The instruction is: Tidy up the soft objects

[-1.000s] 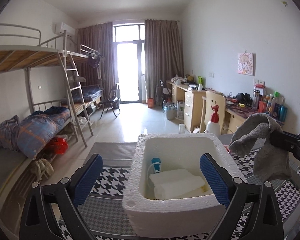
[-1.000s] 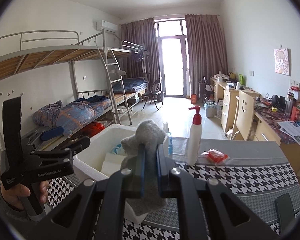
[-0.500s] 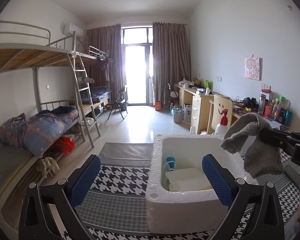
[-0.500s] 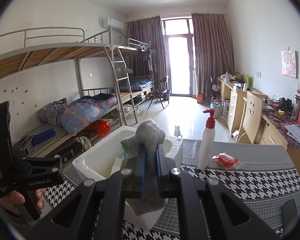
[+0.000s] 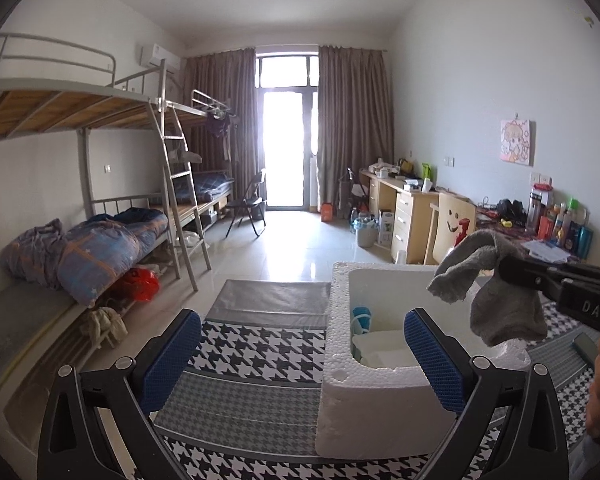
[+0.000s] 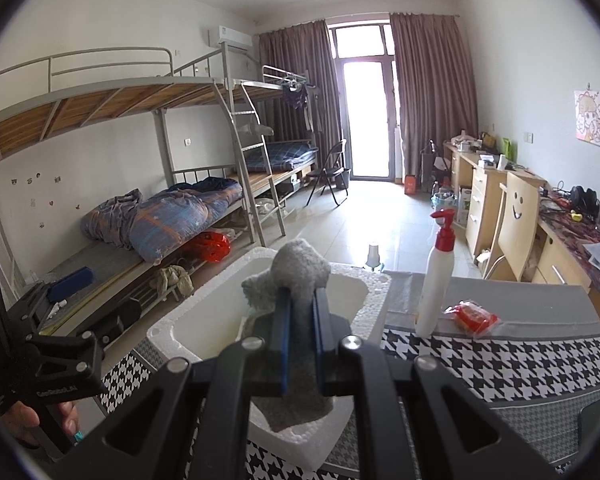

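The foam box (image 5: 376, 396) sits on the houndstooth table (image 5: 260, 356), and the right gripper (image 6: 300, 320) hangs over its near rim, clamped on a grey fuzzy sock (image 5: 496, 304). Best bet: carry it further over the opening before letting go, so it doesn't snag the crumbly edge. The left gripper (image 5: 300, 356) is spread wide, holding nothing. The sock droops limp, toe dangling.

Left gripper (image 5: 300, 356) open, right gripper (image 6: 302, 300) clamped.
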`<control>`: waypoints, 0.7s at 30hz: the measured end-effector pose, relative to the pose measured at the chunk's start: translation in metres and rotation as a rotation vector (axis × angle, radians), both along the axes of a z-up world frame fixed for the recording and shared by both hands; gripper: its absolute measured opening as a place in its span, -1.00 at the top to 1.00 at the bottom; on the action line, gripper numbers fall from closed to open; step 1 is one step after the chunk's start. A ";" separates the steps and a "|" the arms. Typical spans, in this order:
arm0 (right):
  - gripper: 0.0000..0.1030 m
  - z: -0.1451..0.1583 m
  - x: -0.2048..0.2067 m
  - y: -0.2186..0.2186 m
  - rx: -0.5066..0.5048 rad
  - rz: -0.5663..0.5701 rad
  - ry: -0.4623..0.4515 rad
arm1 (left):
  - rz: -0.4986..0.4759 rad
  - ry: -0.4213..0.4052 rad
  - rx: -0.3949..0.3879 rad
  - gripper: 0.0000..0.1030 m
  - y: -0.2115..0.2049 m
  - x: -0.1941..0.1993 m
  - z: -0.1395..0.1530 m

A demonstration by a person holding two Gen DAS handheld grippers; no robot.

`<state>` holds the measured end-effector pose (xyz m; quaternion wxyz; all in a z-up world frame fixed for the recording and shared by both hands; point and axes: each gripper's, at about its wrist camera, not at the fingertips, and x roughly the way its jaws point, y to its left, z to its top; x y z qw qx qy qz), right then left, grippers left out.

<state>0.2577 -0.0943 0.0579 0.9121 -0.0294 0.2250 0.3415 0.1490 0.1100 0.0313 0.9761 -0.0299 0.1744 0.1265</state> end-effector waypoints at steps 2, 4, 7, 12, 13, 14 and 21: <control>0.76 0.000 0.001 0.004 -0.007 -0.001 0.001 | 0.004 0.002 -0.005 -0.98 0.001 0.000 -0.001; 0.76 -0.002 0.003 0.006 -0.016 -0.012 0.009 | 0.005 0.008 -0.006 -0.98 0.002 0.000 -0.001; 0.75 -0.004 0.008 0.009 -0.021 -0.014 0.024 | 0.007 0.012 -0.007 -0.98 0.003 0.000 -0.002; 0.75 -0.010 0.016 0.016 -0.026 -0.017 0.045 | 0.013 0.004 -0.030 -0.98 0.008 -0.001 -0.004; 0.64 -0.011 0.017 0.018 -0.033 -0.018 0.047 | 0.015 0.004 -0.029 -0.98 0.009 -0.001 -0.004; 0.36 -0.013 0.018 0.020 -0.048 -0.018 0.051 | 0.018 0.004 -0.030 -0.98 0.009 -0.001 -0.004; -0.25 -0.017 0.013 0.018 -0.035 0.013 0.071 | 0.022 0.009 -0.030 -0.98 0.010 -0.002 -0.005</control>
